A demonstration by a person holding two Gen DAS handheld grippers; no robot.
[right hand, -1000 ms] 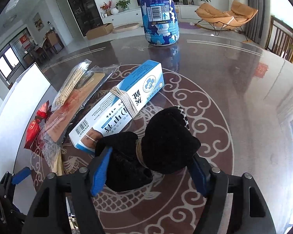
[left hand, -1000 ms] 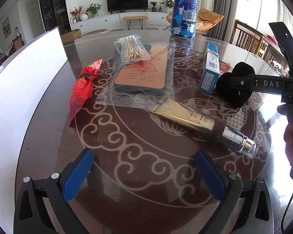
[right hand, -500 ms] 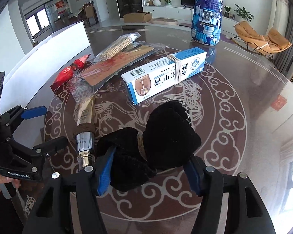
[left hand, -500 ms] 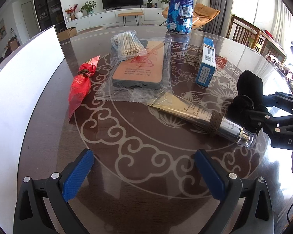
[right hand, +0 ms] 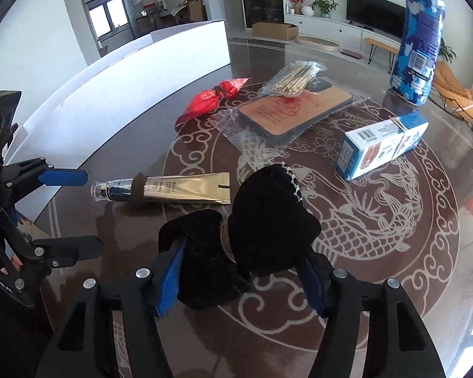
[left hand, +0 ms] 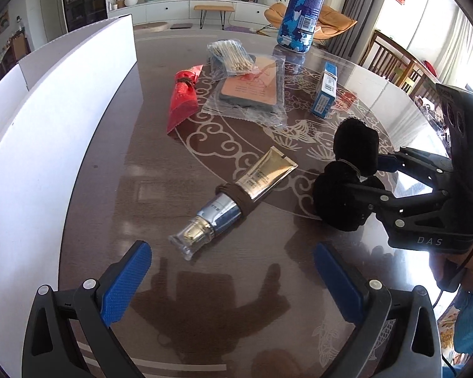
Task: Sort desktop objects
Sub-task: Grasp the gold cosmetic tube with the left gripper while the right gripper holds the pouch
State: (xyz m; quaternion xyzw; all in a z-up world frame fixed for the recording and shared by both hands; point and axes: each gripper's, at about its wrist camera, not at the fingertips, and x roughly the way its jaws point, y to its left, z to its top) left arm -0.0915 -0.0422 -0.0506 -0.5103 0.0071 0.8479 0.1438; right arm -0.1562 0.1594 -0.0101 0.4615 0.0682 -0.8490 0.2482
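Note:
My right gripper [right hand: 241, 258] is shut on a black cloth bundle [right hand: 268, 220] tied round the middle with string, and holds it just above the dark patterned table [right hand: 378, 252]. In the left wrist view the same bundle [left hand: 347, 182] hangs at the right in that gripper [left hand: 376, 174]. My left gripper [left hand: 233, 261] stands open with nothing between its blue pads, just short of the cap end of a gold and silver tube [left hand: 255, 186]. The tube [right hand: 173, 187] lies between the two grippers, and the left gripper [right hand: 71, 212] shows at the left edge.
Further back lie a red packet [left hand: 183, 97], a bag of cotton swabs [left hand: 230, 55] on a flat wrapped pack [left hand: 252, 86], and a blue-and-white box [left hand: 326, 94]. A tall blue canister [left hand: 302, 9] stands at the far edge. A white box wall [left hand: 47, 126] runs along the left.
The right gripper has carried the black bundle away from the blue-and-white box, toward the tube and the left gripper, rolling as it went. The left gripper has shifted; the tube now lies closer before it.

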